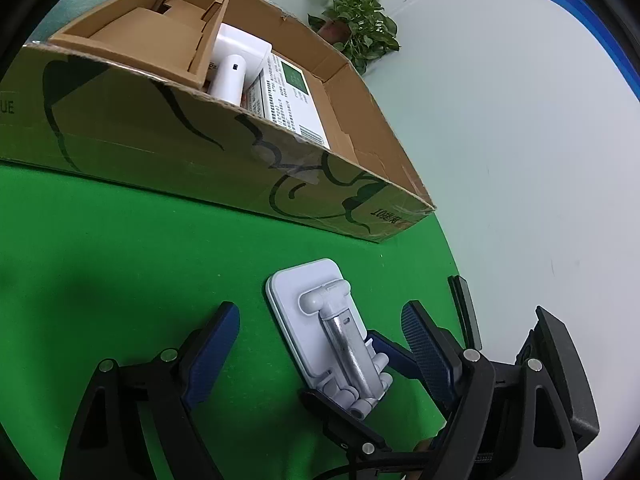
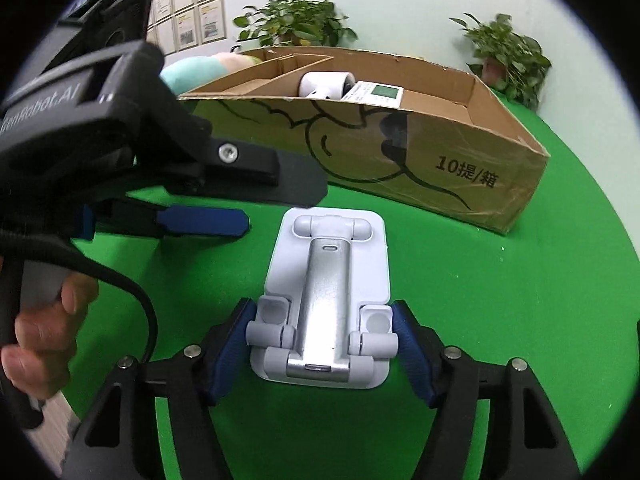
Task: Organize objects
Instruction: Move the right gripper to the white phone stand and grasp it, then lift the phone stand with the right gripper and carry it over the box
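A folded white and silver phone stand [image 2: 326, 300] lies flat on the green table [image 2: 500, 300]. My right gripper [image 2: 322, 340] is shut on its near end, blue pads against both sides. The stand also shows in the left wrist view [image 1: 320, 320], with the right gripper's fingers [image 1: 424, 344] around it. My left gripper [image 1: 316, 332] is open and empty, hovering just left of the stand; it appears in the right wrist view [image 2: 224, 204]. A brown cardboard box [image 2: 460, 160] stands behind, holding a white device [image 1: 236, 64] and a printed white carton [image 1: 292, 100].
An inner cardboard insert [image 1: 152, 32] fills the box's left end. Potted plants [image 2: 296, 20] stand behind the box, another [image 2: 508, 52] at the right. A soft teal and pink toy [image 2: 196, 68] lies behind the box. The table edge [image 1: 452, 264] curves at the right.
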Tool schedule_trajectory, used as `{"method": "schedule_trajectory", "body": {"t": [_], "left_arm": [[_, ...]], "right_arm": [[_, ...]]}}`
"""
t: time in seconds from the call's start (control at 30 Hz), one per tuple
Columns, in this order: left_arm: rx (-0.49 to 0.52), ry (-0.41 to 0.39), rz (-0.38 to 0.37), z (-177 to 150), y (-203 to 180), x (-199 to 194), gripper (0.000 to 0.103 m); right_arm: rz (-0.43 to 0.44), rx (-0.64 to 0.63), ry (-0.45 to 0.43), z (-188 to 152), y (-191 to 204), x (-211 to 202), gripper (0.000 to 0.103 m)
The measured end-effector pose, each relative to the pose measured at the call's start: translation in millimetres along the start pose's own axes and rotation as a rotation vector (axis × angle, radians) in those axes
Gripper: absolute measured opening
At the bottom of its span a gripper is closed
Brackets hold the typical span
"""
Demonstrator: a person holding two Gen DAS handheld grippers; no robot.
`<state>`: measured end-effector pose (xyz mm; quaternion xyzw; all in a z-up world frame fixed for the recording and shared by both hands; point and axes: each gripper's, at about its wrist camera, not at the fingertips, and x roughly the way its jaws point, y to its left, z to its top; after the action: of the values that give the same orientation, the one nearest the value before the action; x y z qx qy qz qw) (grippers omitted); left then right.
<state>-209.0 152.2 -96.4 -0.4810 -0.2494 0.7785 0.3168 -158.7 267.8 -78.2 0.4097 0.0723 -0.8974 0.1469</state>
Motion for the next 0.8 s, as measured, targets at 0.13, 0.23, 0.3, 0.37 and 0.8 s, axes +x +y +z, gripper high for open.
{"method": "schedule_trajectory", "body": {"t": [0.13,0.23,0.3,0.37,0.8], "left_arm": [[0.011,0.001,0.022,-2,-3,1,0.072],[0.019,-0.003,0.034,-1,-3,2,0.068],[0.019,-0.006,0.046,-1,-2,1,0.064],[0.027,-0.003,0.062,0,-2,1,0.056],[0.046,0.01,-0.008,2,-3,-19,0.033]], "right_arm": [[0.01,0.066,0.003,-1,0,-4,0.067],[0.089,0.168,-0.003,0,-7,-8,0.067],[0.147,0.227,-0.005,0,-12,-10,0.067],[0.19,0.273,-0.003,0,-16,-11,0.067],[0.152,0.25,-0.048,-1,2,-24,0.066]]}}
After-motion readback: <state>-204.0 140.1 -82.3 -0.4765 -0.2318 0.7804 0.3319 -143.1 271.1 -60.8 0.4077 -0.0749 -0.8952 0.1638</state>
